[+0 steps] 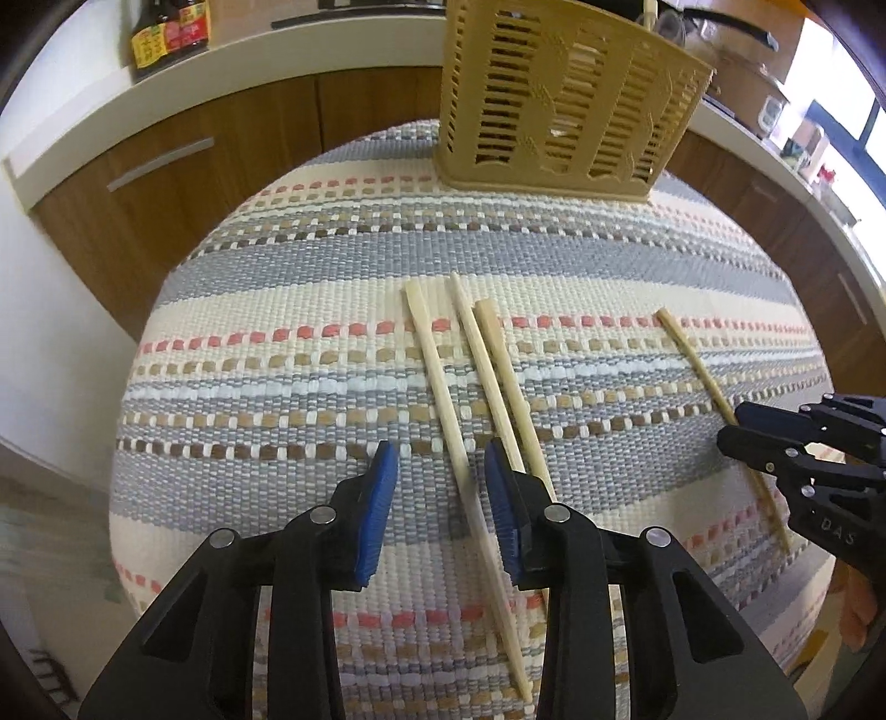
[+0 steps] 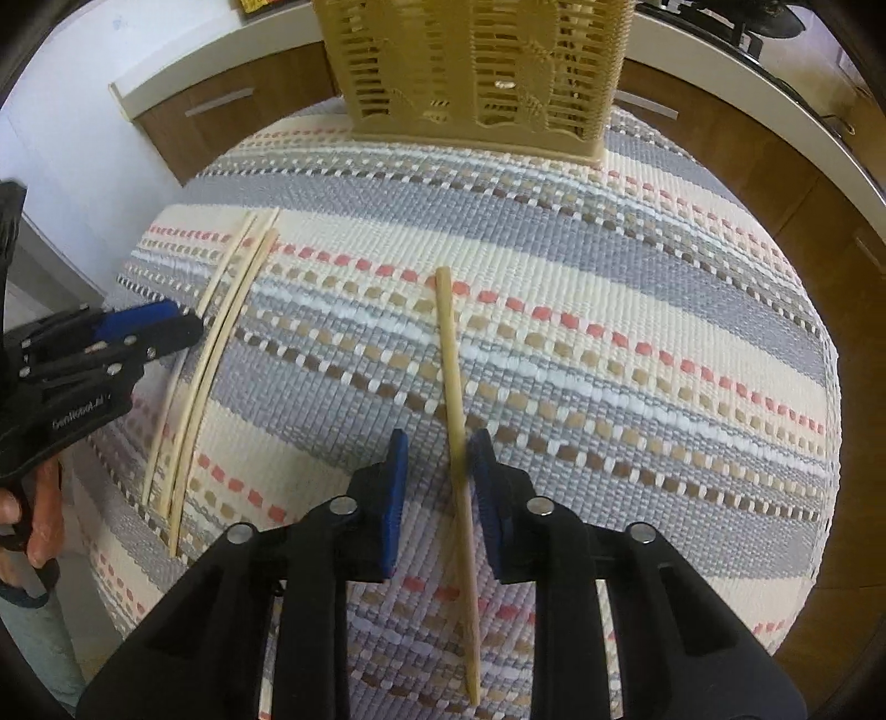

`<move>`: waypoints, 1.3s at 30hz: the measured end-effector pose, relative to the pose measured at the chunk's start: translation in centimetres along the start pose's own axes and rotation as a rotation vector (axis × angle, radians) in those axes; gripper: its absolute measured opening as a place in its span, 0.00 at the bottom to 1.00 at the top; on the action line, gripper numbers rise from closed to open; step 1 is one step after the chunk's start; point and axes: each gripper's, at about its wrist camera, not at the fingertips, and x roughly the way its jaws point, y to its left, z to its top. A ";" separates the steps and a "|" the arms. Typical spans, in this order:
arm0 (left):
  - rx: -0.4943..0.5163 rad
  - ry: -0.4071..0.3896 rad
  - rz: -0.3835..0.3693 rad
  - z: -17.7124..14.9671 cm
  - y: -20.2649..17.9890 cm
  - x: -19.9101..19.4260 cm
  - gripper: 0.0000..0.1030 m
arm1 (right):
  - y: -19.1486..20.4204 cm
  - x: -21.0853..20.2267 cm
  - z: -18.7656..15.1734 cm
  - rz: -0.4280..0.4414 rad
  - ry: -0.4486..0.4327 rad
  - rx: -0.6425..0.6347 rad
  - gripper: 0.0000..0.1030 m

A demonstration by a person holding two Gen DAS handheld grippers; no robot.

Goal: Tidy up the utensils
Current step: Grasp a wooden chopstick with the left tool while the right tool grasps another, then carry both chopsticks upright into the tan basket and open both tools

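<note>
Your left gripper [image 1: 441, 462] is straddling a pale wooden chopstick [image 1: 443, 382], pads not yet pressing; your right gripper [image 2: 437, 451] is gaping around the lone chopstick [image 2: 449, 354], both lying mid-mat [image 1: 249, 288], basket [image 1: 559, 94] at the far edge

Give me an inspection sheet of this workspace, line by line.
Surface: striped woven mat covering the table.
Job's things: four chopsticks flat on the mat, three grouped, one apart; slotted holder upright at the far edge.
Clutter: nothing seen.
Grippers: left gripper open, astride the leftmost grouped chopstick; right gripper open, single chopstick against one pad.
Cables: nothing seen.
Surroundings: wooden cabinets, sauce bottles on the counter.
</note>
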 end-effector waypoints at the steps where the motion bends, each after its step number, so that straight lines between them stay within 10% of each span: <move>1: 0.015 0.013 0.011 0.2 -0.2 0.1 0.30 | 0.0 0.1 0.1 0.000 0.010 -0.003 0.19; 16: 0.098 0.066 0.143 1.4 -3.3 0.7 0.04 | -0.6 0.0 1.3 0.001 0.053 0.002 0.04; 39: 0.024 -0.648 -0.092 4.4 -5.0 -16.8 0.04 | -1.9 -16.2 3.9 0.172 -0.512 -0.067 0.04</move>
